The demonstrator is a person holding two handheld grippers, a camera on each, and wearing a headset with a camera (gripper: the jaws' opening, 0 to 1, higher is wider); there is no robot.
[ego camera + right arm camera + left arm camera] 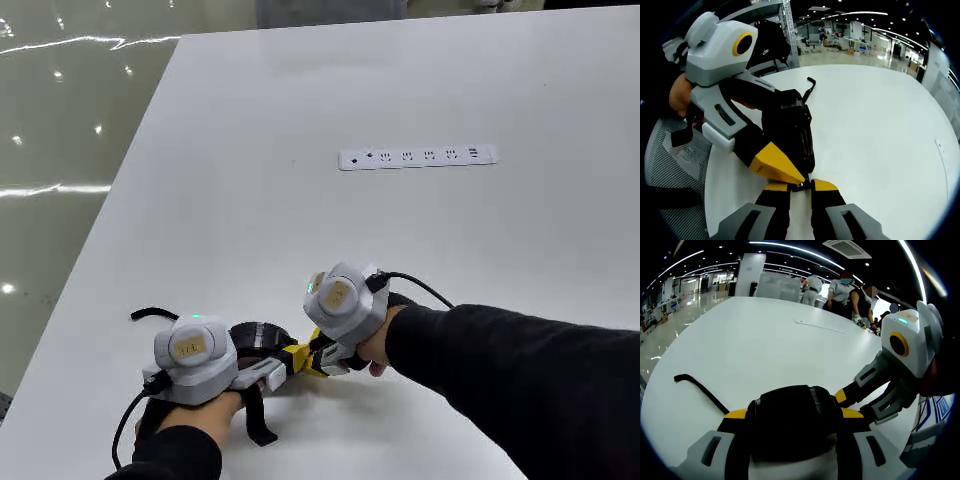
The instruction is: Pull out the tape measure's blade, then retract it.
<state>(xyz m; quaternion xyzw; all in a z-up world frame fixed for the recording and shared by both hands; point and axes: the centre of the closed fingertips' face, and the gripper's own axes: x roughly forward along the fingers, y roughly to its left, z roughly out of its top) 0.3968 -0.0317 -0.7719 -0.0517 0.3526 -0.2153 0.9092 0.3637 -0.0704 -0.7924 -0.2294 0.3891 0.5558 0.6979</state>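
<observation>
A wide white bench point(420, 260) is seen in a large hall with a glossy floor point(60, 110) on the left and strip lights overhead. A white power strip point(417, 157) is laid across the bench's far middle, and several people point(840, 292) are standing beyond its far end. The black tape measure point(790, 125) is held at the near left corner of the bench, just above the surface. Its case is clamped between the yellow-padded jaws of the left gripper point(792, 413). Its long axis is set left to right, with the mouth turned right and a black wrist strap point(700, 387) trailing away to the far left. The jaws of the right gripper point(801, 186) are drawn almost together on a small dark tab point(801, 187) at the case's mouth. Little or no blade can be made out between tab and case.
</observation>
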